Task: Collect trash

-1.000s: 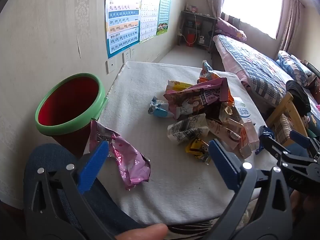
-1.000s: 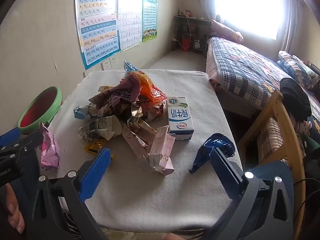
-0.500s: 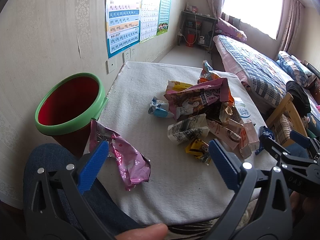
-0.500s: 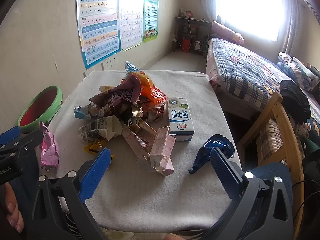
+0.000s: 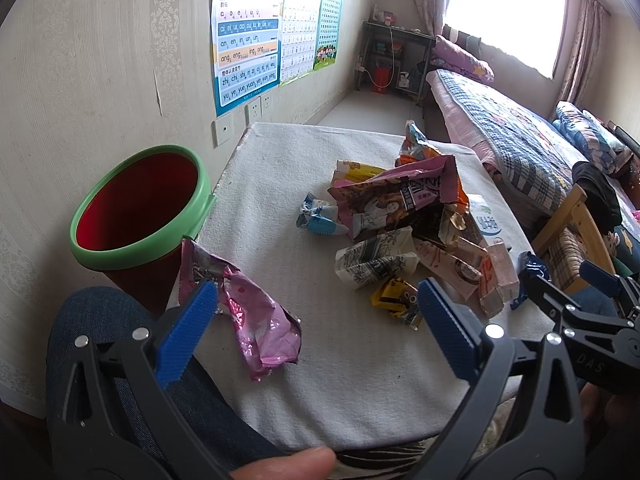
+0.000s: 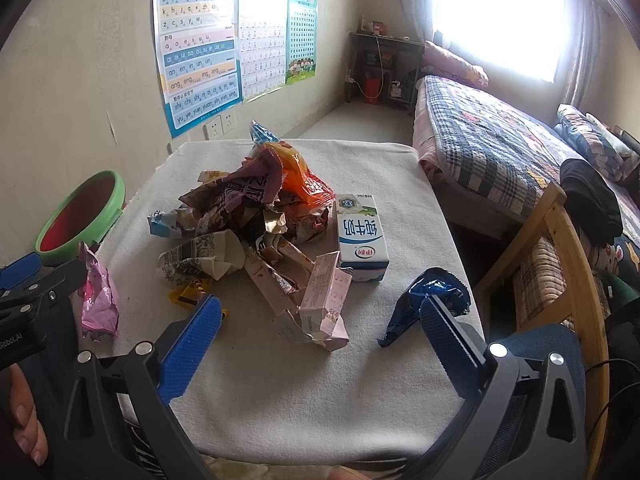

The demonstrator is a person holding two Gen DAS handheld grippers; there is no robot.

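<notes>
A bed [image 6: 492, 140] with a plaid quilt runs along the window side of the room. Beside it stands a low table [image 6: 280, 380] covered with a white cloth. A red bin with a green rim [image 5: 138, 216] sits at the table's left edge, against the wall; its mouth is open and nothing shows inside. The left gripper [image 5: 316, 320] hovers over the near left part of the table, jaws spread wide and holding nothing. The right gripper [image 6: 320, 328] hovers over the near edge, likewise wide open and empty. The trash lies on the cloth. A heap of crumpled snack wrappers [image 6: 260, 208] occupies the centre of the table. A white and blue milk carton [image 6: 362, 240] lies on its side, touching the heap's right flank. A flattened pink box [image 6: 324, 300] rests at the heap's near side. A crumpled pink wrapper [image 5: 248, 316] lies apart at the near left, just beside the bin. A dark blue wrapper [image 6: 428, 300] lies apart at the near right. A small yellow wrapper [image 5: 396, 300] lies at the heap's near edge.
</notes>
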